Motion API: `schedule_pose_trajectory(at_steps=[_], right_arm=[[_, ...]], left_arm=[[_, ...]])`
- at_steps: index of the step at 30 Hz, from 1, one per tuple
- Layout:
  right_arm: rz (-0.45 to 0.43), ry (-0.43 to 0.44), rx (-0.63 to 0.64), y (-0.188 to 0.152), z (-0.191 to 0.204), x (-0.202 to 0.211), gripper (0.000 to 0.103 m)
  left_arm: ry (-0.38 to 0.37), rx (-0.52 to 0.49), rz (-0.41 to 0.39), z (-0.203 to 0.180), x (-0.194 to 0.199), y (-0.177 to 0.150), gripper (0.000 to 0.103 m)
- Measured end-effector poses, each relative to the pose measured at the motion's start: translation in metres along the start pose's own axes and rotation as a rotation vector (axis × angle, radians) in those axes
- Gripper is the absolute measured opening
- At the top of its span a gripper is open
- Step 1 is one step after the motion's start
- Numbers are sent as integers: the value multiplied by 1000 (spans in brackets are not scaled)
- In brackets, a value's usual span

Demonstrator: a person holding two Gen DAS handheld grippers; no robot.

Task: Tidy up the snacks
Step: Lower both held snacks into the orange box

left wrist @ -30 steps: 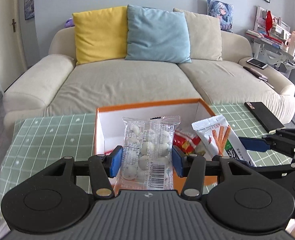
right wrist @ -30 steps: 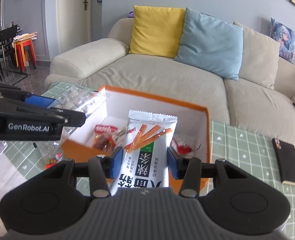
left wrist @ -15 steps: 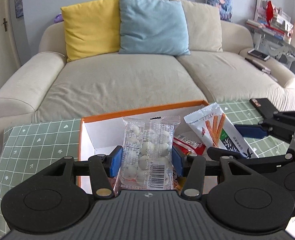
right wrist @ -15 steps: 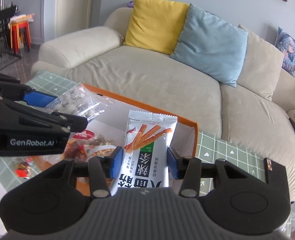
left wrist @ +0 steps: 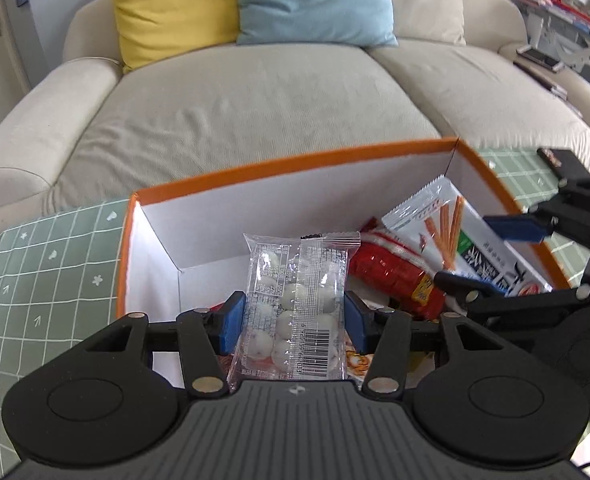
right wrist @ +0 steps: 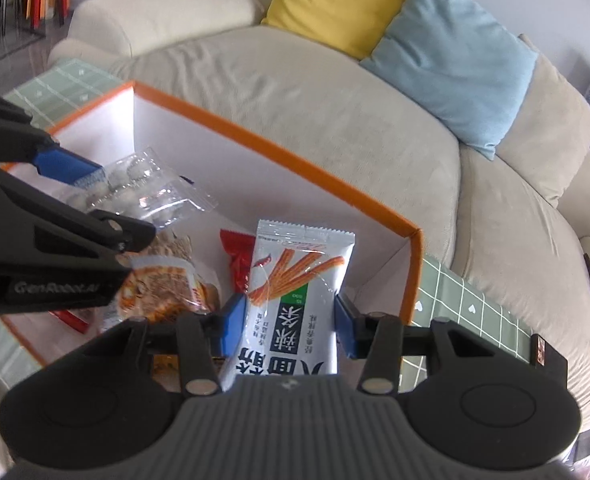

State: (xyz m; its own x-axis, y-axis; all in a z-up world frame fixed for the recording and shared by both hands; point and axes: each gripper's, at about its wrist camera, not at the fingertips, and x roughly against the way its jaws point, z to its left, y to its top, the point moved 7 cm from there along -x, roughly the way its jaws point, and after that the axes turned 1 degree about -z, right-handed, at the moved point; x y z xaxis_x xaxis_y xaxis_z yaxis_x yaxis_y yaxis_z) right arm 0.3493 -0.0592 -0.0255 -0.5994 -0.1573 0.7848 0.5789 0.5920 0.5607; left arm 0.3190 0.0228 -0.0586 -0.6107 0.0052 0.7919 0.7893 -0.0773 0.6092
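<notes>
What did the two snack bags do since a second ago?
Both hand-held grippers carried their bags forward and down over the orange box: the left with the clear candy bag, the right with the white stick-snack bag. Both grips stayed closed; nothing was dropped.

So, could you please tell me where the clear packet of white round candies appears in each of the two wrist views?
Left wrist view: the clear candy packet stands at bottom centre, clamped in the left gripper.
Right wrist view: the same packet lies at middle left, held by the left gripper reaching in from the left edge.
Shared landmark: the orange-rimmed white box, below the packet in both.
</notes>
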Motion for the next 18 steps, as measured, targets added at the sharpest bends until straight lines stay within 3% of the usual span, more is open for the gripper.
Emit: schedule_pose_trajectory(at_steps=[10, 18], right_arm=[[55, -5, 75, -1, 7, -32, 46], [70, -13, 98, -3, 9, -41, 46]], left_arm=[[3, -28, 49, 1, -23, 4, 59], [64, -50, 64, 1, -38, 6, 59]])
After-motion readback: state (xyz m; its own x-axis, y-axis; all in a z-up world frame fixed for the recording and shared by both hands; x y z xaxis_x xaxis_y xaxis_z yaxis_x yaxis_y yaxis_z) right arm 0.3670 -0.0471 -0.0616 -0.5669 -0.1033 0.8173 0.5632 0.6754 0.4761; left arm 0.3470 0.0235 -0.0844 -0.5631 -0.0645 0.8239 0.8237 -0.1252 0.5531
